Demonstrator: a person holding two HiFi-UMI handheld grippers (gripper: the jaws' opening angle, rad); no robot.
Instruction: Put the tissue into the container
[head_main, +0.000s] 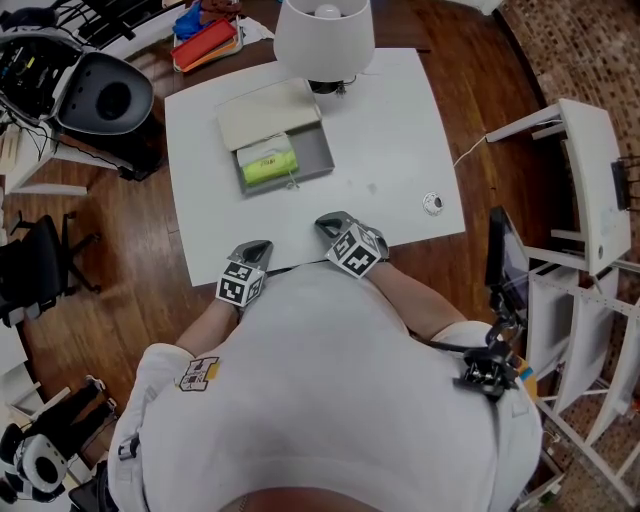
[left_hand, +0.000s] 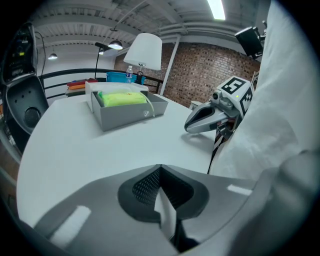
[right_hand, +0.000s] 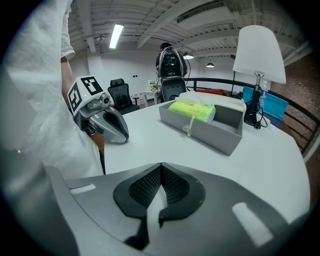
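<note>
A grey open container (head_main: 318, 158) stands on the white table (head_main: 400, 120), with a yellow-green tissue pack (head_main: 268, 164) lying inside it. A pale lid (head_main: 266, 114) covers its far half. Both grippers rest at the table's near edge, close to my body. My left gripper (head_main: 255, 248) is shut with nothing in it, and so is my right gripper (head_main: 331, 222). In the left gripper view the shut jaws (left_hand: 160, 168) point at the container (left_hand: 131, 114) and the pack (left_hand: 121, 98). From the right gripper (right_hand: 161, 168), the container (right_hand: 210, 131) and pack (right_hand: 192, 110) lie ahead, apart from the jaws.
A white table lamp (head_main: 323, 38) stands behind the container. A small round ring-like object (head_main: 432, 203) lies on the table at the right. A black chair (head_main: 105, 95) is off the table's left corner, white furniture (head_main: 590, 180) at the right, red and blue items (head_main: 205, 40) at the back.
</note>
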